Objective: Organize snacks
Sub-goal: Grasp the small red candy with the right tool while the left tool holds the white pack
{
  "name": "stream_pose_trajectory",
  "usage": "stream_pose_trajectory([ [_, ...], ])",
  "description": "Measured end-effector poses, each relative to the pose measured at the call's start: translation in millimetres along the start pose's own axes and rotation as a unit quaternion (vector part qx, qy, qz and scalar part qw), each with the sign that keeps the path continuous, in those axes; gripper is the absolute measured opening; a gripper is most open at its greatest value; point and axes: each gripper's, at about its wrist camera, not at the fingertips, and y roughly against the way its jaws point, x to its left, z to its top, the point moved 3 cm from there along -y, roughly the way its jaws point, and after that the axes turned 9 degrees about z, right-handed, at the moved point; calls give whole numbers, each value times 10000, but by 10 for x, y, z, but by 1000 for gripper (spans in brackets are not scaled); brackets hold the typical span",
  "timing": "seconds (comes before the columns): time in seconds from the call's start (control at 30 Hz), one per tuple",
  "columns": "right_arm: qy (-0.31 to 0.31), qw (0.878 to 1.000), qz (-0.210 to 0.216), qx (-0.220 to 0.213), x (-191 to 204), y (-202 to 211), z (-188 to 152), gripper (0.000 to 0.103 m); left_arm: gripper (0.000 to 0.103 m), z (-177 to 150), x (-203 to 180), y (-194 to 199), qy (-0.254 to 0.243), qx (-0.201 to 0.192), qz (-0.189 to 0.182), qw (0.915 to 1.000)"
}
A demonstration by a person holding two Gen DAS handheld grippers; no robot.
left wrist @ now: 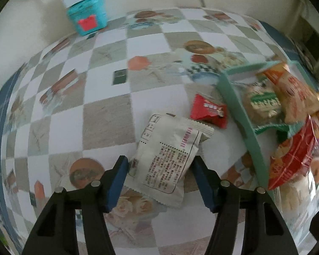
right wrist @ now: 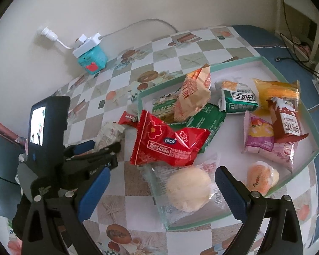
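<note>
Left hand-held gripper (left wrist: pixel 160 175) straddles white snack packet (left wrist: pixel 167 159) on worktop (left wrist: pixel 104 114), pads not visibly pressing; right hand-held gripper (right wrist: pixel 162 188) open over tray (right wrist: pixel 316 146). Next: clamp, lift into tray.

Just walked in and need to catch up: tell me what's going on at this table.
A person is sorting snacks with a handheld gripper in each hand. The left gripper points down over a white snack packet lying on the checkered tablecloth, its blue pads on either side; whether they press it yet is unclear. A small red packet also lies outside the green-rimmed tray. The right gripper hangs open over a clear-wrapped bun in the tray, which is already piled with packets.
</note>
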Motion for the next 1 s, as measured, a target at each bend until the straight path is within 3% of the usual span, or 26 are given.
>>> stream_pose_trajectory([
  [0.23,178,9998,-101,7,43,-25,-8,100,63,-157,435,-26,801,121,133,9966],
  [0.43,943,9949,-270,-219,317,-20,207,100,63,-434,935,-11,1412,236,364,9890],
  [0.53,1706,9838,-508,-200,575,-94,436,96,63,-547,1153,-14,1642,307,479,9848],
  [0.57,1976,9788,-513,-158,672,-136,515,89,63,-587,1236,-14,1751,325,482,9828],
  [0.63,2622,9635,-534,60,885,-291,633,83,63,-642,1317,15,1855,335,484,9809],
  [0.73,3483,9312,-786,731,1083,-678,672,73,63,-692,1390,19,1877,308,467,9806],
  [0.77,3660,9217,-842,971,1105,-804,665,62,63,-702,1404,21,1888,302,458,9805],
  [0.8,3800,9128,-860,1222,1111,-935,656,53,63,-720,1403,40,1900,299,455,9803],
  [1.0,3862,8977,-1072,1827,1012,-1379,699,52,63,-747,1421,39,1930,261,412,9800],
])
